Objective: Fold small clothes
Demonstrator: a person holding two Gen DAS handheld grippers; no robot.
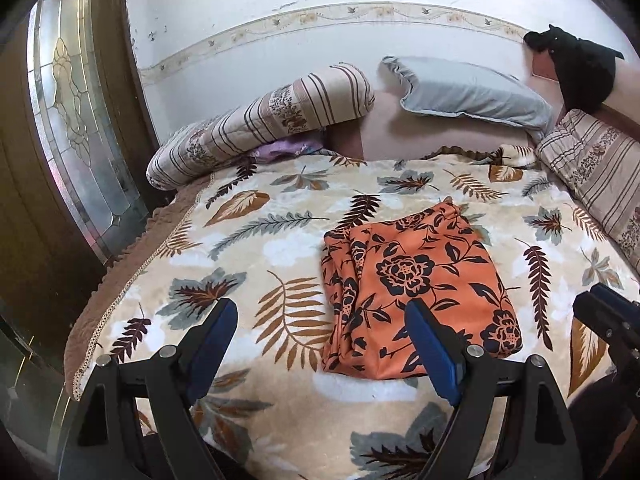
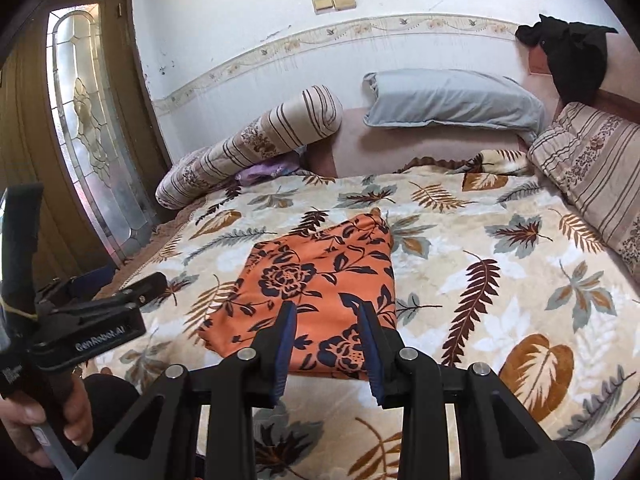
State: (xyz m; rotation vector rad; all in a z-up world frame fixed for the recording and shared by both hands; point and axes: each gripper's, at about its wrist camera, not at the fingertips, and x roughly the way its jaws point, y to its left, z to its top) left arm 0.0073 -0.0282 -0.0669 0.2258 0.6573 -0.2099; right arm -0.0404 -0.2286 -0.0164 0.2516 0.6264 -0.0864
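A folded orange garment with a dark flower print [image 1: 416,292] lies flat on the leaf-patterned blanket [image 1: 260,224], right of centre in the left wrist view. My left gripper [image 1: 320,314] hangs above the blanket's near part, open wide and empty, its right finger over the garment's near edge. In the right wrist view the garment [image 2: 320,276] lies straight ahead. My right gripper [image 2: 327,310] hovers over its near edge, jaws partly apart with nothing between them. The left gripper [image 2: 124,282] shows at the left, held by a hand [image 2: 60,416]. The right gripper [image 1: 600,300] pokes in at the right edge.
A striped bolster [image 1: 260,124] and a grey pillow [image 1: 472,92] lie at the far end of the bed. A striped cushion [image 1: 592,168] lines the right side. A black garment [image 1: 580,68] hangs on the headboard. A wooden door with a glass pane [image 1: 76,128] stands left of the bed edge.
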